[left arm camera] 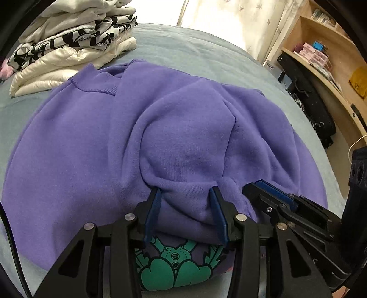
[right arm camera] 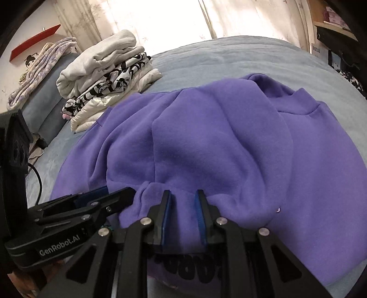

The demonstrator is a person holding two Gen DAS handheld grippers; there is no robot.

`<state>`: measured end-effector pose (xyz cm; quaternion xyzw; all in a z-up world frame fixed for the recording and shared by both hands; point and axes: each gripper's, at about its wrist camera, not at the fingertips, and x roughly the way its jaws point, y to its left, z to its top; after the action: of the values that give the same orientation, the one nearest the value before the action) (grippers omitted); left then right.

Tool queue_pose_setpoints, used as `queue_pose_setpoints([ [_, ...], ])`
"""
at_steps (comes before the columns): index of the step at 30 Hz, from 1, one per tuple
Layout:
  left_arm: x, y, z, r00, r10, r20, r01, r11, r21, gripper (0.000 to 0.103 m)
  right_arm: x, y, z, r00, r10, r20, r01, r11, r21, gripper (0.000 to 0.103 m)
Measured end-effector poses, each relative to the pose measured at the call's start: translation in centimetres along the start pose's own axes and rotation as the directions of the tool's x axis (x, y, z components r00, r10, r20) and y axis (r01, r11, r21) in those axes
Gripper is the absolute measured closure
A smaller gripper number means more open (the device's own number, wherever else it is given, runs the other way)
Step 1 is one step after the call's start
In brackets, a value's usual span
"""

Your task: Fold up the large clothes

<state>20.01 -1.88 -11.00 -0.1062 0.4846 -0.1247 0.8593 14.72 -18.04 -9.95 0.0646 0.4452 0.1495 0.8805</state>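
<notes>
Lying across the blue-grey bed, the purple sweatshirt had its collar toward eleven o'clock in the left view and its near hem bunched at six. The left gripper was clamped on a thick fold of that hem, and the right gripper pinched the same edge just beside it, at four o'clock from the left. A stack of folded clothes sat at ten o'clock, near the sweatshirt's far edge. Bare bedding stretched beyond toward twelve, up to the curtain.
</notes>
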Motion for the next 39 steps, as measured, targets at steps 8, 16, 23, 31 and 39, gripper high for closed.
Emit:
queue_pose_setpoints([
  [8, -1.9, 0.8, 0.0, 0.997, -0.053, 0.055, 0.054, 0.998, -0.015, 0.06, -1.2, 0.3, 0.0, 0.999, 0.046, 0.023, -0.047, 0.998, 0.029, 0.083],
  [16, -3.3, 1.8, 3.9, 0.989, -0.037, 0.146, 0.048, 0.996, -0.07, 0.06, -1.7, 1.2, 3.7, 0.991, 0.099, 0.095, -0.102, 0.994, 0.025, 0.083],
  [23, 1.7, 1.8, 6.9, 0.993, -0.031, 0.111, 0.045, 0.991, -0.129, 0.064, 3.3, 0.9, 6.5, 0.993, 0.113, 0.028, -0.114, 0.992, 0.046, 0.083],
  [31, 3.3, 1.9, 6.3, 0.994, 0.048, 0.096, -0.045, 0.998, -0.036, 0.071, 2.5, -4.9, 5.0, 0.997, -0.028, 0.074, 0.018, 0.991, 0.131, 0.103],
  [39, 3.0, 1.8, 5.6, 0.991, 0.065, 0.116, -0.063, 0.998, -0.022, 0.071, 1.5, -6.1, 3.1, 0.996, -0.022, 0.083, 0.007, 0.985, 0.172, 0.103],
])
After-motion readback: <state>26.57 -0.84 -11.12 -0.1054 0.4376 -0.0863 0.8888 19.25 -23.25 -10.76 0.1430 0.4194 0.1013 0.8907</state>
